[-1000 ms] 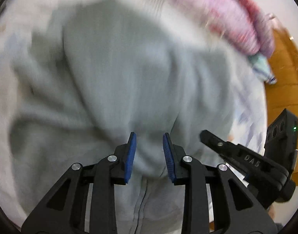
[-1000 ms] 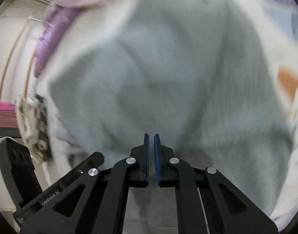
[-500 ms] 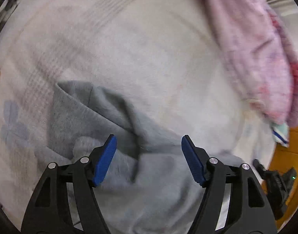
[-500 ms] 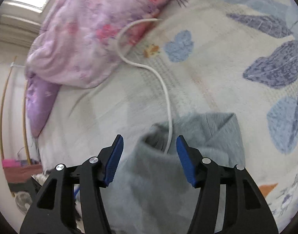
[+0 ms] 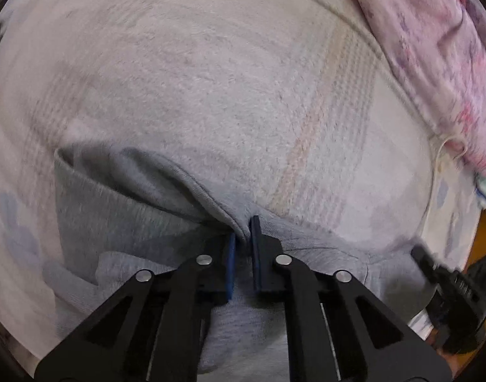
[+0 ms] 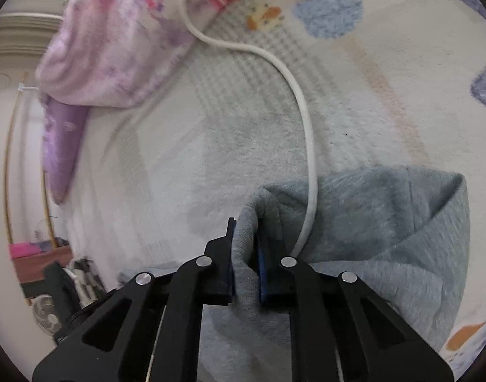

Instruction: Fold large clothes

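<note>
A grey sweatshirt (image 5: 122, 210) lies on a pale patterned bed cover (image 5: 230, 73). My left gripper (image 5: 243, 235) is shut on a fold of the sweatshirt's far edge. In the right wrist view the same grey sweatshirt (image 6: 386, 222) lies at the lower right, and my right gripper (image 6: 246, 238) is shut on a bunched corner of it. The garment's near part is hidden under both grippers.
A pink floral quilt (image 5: 440, 57) lies at the far right; it also shows in the right wrist view (image 6: 115, 41). A white cable (image 6: 293, 89) runs from the quilt onto the sweatshirt. The other gripper (image 5: 449, 289) shows at the right edge. A fan (image 6: 47, 315) stands off the bed.
Both grippers were open over the sweatshirt's edge half a second ago. Both have since moved down and closed on the fabric.
</note>
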